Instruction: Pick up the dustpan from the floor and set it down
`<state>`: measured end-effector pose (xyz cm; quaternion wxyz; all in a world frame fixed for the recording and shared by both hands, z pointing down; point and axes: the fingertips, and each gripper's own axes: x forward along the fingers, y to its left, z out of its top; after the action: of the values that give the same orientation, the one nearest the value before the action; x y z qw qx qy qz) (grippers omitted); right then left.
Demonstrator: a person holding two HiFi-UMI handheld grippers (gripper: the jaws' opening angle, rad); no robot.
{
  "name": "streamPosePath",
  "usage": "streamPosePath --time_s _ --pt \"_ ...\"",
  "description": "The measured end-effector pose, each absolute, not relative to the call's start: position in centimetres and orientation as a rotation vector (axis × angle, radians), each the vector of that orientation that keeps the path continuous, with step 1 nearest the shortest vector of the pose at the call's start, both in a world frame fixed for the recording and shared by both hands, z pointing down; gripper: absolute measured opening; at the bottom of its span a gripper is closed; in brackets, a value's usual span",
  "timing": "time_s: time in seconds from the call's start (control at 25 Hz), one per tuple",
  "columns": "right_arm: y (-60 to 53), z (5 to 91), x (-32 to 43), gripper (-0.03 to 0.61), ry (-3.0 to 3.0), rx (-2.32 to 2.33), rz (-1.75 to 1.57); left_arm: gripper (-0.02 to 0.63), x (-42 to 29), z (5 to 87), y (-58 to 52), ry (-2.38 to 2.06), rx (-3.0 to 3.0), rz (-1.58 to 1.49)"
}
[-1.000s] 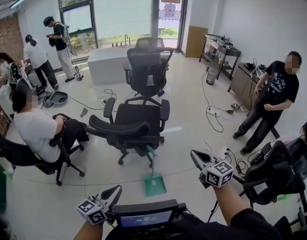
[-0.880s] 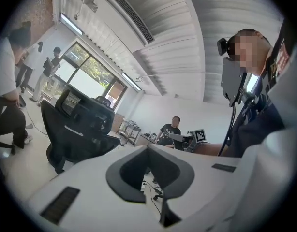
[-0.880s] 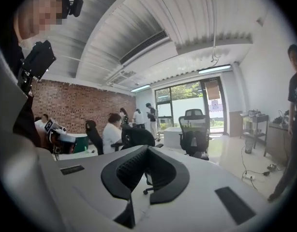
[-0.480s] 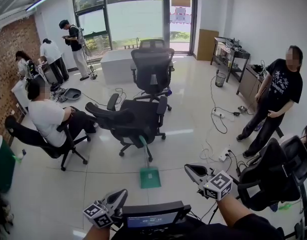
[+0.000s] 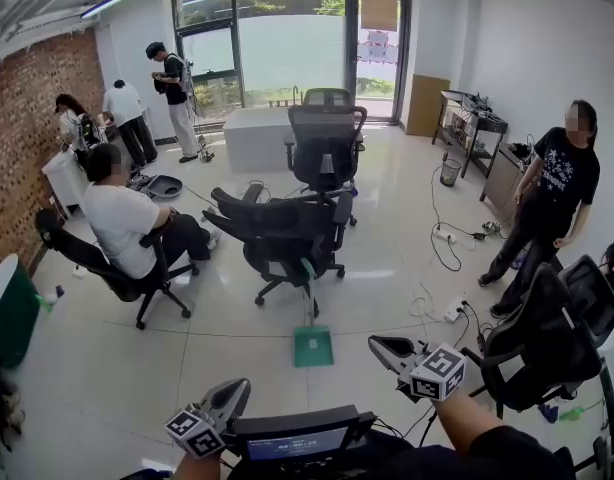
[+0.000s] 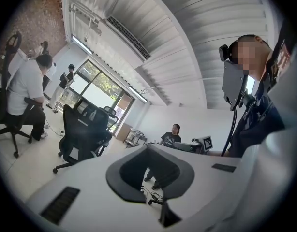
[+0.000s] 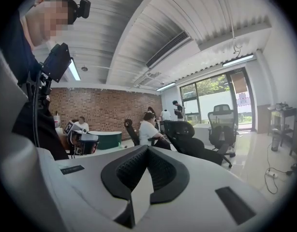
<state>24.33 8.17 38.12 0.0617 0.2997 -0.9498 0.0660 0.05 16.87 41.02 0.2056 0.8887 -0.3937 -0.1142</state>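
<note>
A green dustpan point(image 5: 313, 346) lies on the pale tiled floor in the head view, its long handle point(image 5: 307, 278) slanting up against a black office chair point(image 5: 287, 233). Both grippers hang low at the picture's bottom, well short of the dustpan. My left gripper point(image 5: 237, 388) is shut and holds nothing. My right gripper point(image 5: 377, 345) is shut and empty too, a little right of the dustpan. In the left gripper view the jaws point(image 6: 148, 148) meet, and in the right gripper view the jaws point(image 7: 147, 148) meet as well. Neither gripper view shows the dustpan.
A seated person in white point(image 5: 122, 223) is left of the chairs. A standing person in black point(image 5: 552, 198) is at the right. Cables and a power strip point(image 5: 452, 313) lie on the floor. Another black chair point(image 5: 547, 338) stands close at the right, a green bin point(image 5: 7, 318) at the left.
The whole view has shifted across the room: the seated person and chairs slid rightward in the picture. Both grippers kept their place low in the view and stayed shut.
</note>
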Motion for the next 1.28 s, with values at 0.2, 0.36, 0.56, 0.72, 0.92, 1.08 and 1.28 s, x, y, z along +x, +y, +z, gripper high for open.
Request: streamPosePath --time_s 0.2,0.36,0.56,0.72,0.92,1.08,1.28 --pt "19.5 39.1 15.8 0.003 -2.857 0.899 0.21 0.008 -8.2 42.8 28.4 -1.068 2.465 -0.294" --pt "26.3 38.9 11.5 0.003 -2.839 0.893 0.24 0.008 -12.0 43.0 34.6 -1.045 2.448 -0.294" --pt "33.5 36.9 11.6 0.003 -2.808 0.931 0.202 0.008 -12.7 41.8 40.5 -1.003 2.465 -0.3" --pt "37.7 36.1 14.6 0.003 -2.793 0.989 0.218 0.008 -10.3 41.3 44.1 -0.959 2.505 -0.292" --pt "43.2 37.4 20.7 0.003 -2.785 1.015 0.208 0.008 -3.9 41.3 48.1 -0.925 2.528 -0.274" --pt "49.2 37.7 29.8 0.003 -2.782 1.03 0.211 0.008 5.4 40.6 52.3 -0.909 2.544 -0.264" --pt "56.5 39.3 42.3 0.003 -2.78 1.018 0.234 0.008 19.6 40.9 57.5 -0.862 2.538 -0.252"
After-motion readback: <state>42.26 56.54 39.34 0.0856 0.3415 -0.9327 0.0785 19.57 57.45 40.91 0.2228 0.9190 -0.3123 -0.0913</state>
